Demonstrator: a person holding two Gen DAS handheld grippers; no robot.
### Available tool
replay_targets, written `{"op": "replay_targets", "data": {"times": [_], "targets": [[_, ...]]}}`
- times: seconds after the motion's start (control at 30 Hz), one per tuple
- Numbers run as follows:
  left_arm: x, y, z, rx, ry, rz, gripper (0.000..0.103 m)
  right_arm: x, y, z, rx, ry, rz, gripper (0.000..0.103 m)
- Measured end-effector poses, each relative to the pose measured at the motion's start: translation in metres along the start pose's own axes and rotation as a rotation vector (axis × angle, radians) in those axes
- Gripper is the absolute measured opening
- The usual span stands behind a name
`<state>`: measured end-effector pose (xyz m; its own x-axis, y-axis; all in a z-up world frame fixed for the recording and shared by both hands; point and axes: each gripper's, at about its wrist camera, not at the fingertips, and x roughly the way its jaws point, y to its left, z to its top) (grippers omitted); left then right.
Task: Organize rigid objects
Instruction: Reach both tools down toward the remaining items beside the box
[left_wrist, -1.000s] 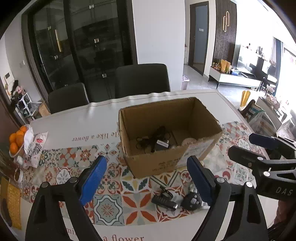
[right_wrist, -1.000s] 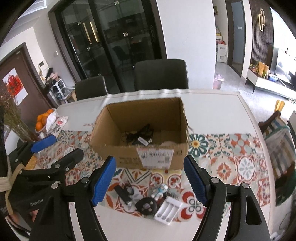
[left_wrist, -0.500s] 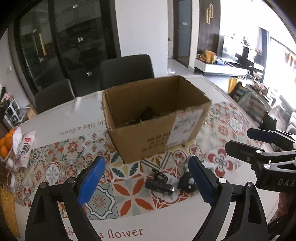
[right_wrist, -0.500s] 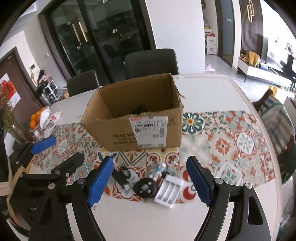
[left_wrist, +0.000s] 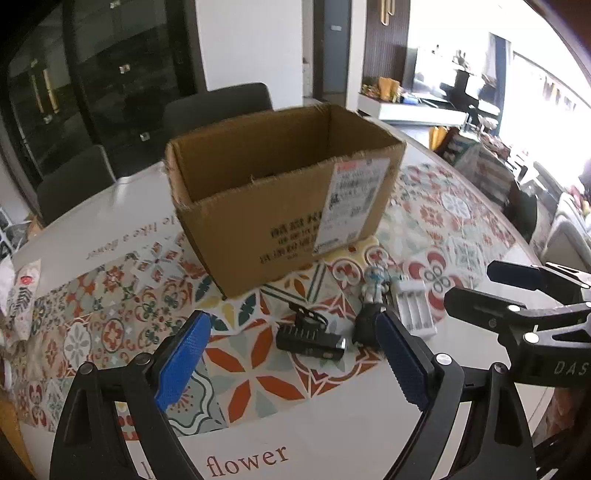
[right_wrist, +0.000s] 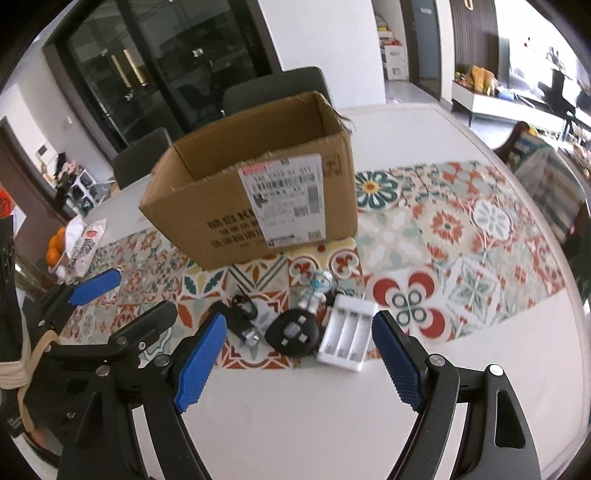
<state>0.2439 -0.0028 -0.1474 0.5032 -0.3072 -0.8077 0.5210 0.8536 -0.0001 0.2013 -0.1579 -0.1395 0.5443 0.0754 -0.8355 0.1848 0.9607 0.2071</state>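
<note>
Both my grippers have dropped closer to the table. My left gripper (left_wrist: 291, 360) is wide and empty. My right gripper (right_wrist: 301, 360) just opened wider, empty too. The small black flashlight (left_wrist: 310, 338) and white plastic battery charger (right_wrist: 347, 338) wait before the brown cardboard box (right_wrist: 255, 195), ready for grabbing.

Brown cardboard box (right_wrist: 255, 206) with a white label and black print. White desk (right_wrist: 369, 424) under a tiled runner (right_wrist: 461, 229) patterned in orange-red, teal, grey-green and cream flowers. White battery charger (right_wrist: 347, 338). Black round controller (right_wrist: 293, 332). Black flashlight (left_wrist: 310, 338). Small white and blue toy figure (right_wrist: 316, 290). Blue textured pads on black frames: left hand-held gripper (left_wrist: 291, 365), right hand-held gripper (right_wrist: 299, 363). Oranges (right_wrist: 55, 247) at the desk's left edge. Dark grey chairs (right_wrist: 277, 90) behind.
</note>
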Motion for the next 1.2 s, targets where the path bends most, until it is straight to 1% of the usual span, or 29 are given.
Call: {"op": "replay_targets", "data": {"times": [0.33,0.4,0.53,0.77,0.97,1.07,1.2], "targets": [[0.040,-0.001,-0.015,0.053,0.072,-0.075,0.092,0.025,-0.002,-0.020,0.031,0.066,-0.050,0.081],[0.046,-0.001,-0.016,0.055,0.077,-0.086,0.092,0.031,-0.003,-0.023,0.030,0.076,-0.066,0.081],[0.066,-0.002,-0.022,0.071,0.112,-0.116,0.092,0.042,-0.005,-0.026,0.039,0.103,-0.083,0.081],[0.090,-0.005,-0.027,0.107,0.154,-0.115,0.092,0.064,-0.009,-0.033,0.054,0.160,-0.103,0.081],[0.106,-0.005,-0.031,0.118,0.172,-0.128,0.092,0.075,-0.010,-0.031,0.053,0.187,-0.114,0.081],[0.112,-0.005,-0.033,0.131,0.174,-0.113,0.091,0.079,-0.009,-0.030,0.052,0.199,-0.120,0.081],[0.118,-0.005,-0.035,0.127,0.174,-0.123,0.091,0.082,-0.010,-0.030,0.053,0.202,-0.124,0.081]]}}
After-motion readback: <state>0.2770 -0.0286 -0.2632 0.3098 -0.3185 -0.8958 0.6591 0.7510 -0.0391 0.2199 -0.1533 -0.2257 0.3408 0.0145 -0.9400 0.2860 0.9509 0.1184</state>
